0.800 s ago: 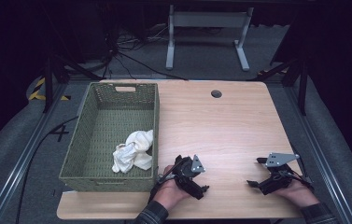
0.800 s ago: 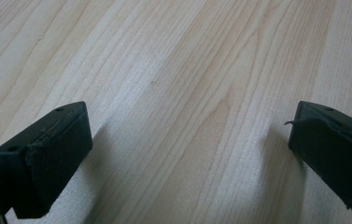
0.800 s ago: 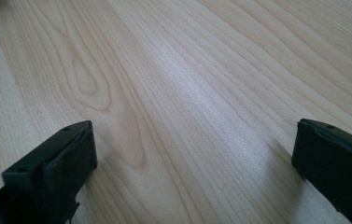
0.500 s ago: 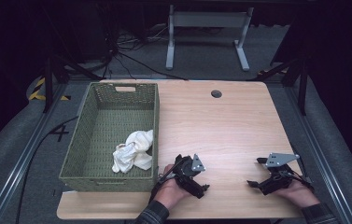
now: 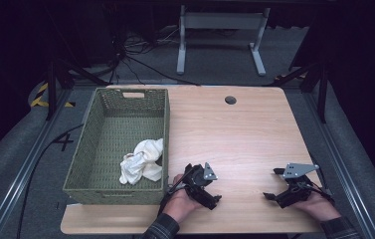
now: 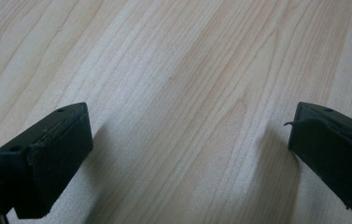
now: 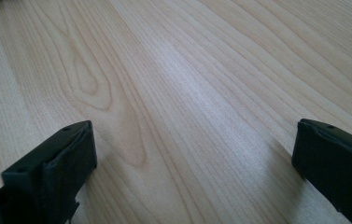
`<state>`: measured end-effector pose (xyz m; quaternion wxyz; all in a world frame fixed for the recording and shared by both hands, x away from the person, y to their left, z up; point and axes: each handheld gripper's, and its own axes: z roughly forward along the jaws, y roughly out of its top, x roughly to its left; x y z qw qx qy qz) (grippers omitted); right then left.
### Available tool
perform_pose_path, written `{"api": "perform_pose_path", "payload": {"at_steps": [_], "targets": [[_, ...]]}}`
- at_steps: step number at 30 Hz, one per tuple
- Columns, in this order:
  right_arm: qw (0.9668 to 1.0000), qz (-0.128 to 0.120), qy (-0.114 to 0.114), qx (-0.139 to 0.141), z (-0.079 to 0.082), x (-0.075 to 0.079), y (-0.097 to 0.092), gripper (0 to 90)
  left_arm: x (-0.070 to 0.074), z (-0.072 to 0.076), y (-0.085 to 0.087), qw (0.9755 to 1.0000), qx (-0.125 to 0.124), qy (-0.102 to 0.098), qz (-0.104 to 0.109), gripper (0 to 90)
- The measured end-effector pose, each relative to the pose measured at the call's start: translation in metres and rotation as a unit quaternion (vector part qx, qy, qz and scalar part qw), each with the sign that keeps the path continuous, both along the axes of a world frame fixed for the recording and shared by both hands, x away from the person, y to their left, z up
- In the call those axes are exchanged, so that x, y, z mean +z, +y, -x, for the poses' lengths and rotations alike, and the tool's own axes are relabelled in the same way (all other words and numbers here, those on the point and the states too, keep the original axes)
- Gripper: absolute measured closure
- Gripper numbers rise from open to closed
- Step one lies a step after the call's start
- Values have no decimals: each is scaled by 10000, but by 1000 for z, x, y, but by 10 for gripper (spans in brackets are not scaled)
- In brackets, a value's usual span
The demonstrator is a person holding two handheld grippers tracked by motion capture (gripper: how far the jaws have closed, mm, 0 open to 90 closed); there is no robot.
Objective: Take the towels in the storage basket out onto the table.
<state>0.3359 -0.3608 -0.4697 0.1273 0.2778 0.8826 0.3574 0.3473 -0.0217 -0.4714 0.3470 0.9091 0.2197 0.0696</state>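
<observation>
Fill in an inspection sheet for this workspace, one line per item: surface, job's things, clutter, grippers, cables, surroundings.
Surface: light wooden table, round cable hole near far edge.
Job's things: crumpled white cloth inside green woven basket on the table's left side.
Clutter: nothing seen.
Grippers: left gripper and right gripper both open, nothing between the jaws, low over bare wood at the near edge.
Cables: black cables on the floor beyond the table; one beside the basket.
Surroundings: grey metal stand, dark floor, yellow-black hazard tape.

One green basket (image 5: 100,149), one white cloth (image 5: 141,162), perhaps bunched double, two hand-held grippers, one table (image 5: 244,134).
</observation>
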Motion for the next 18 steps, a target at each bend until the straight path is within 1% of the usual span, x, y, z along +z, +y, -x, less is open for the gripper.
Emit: {"api": "perform_pose_path", "payload": {"at_steps": [2,5,6,7,9,11,12,13,14,15,17,18], "targets": [[10000,1,-2,-2,0,0,0,0,2,-1,0,10000,-27,-26,23,1],[10000,1,-2,-2,0,0,0,0,5,-3,0,10000,49,-29,62,1],[10000,2,-4,-10,0,0,0,0,7,-2,0,10000,29,-56,23,0],[10000,0,-6,-11,0,0,0,0,9,-3,0,9999,13,-111,43,0],[10000,0,-2,-8,0,0,0,0,12,-5,2,9998,65,-125,117,0],[10000,1,-4,-9,0,0,0,0,15,-6,3,9996,91,-65,252,0],[10000,1,-2,-9,0,0,0,0,17,-7,2,9996,109,-88,245,1],[10000,-1,-3,-8,0,0,0,0,19,-7,2,9997,72,-156,198,0],[10000,2,-3,-10,0,0,0,0,21,-7,2,9997,52,-171,195,1],[10000,2,-9,-16,0,0,0,0,22,-7,1,9996,65,-141,242,1],[10000,3,-5,-13,0,0,0,0,24,-7,2,9996,62,-157,236,1],[10000,3,-3,-12,0,0,0,0,25,-8,2,9995,74,-121,264,1]]}}
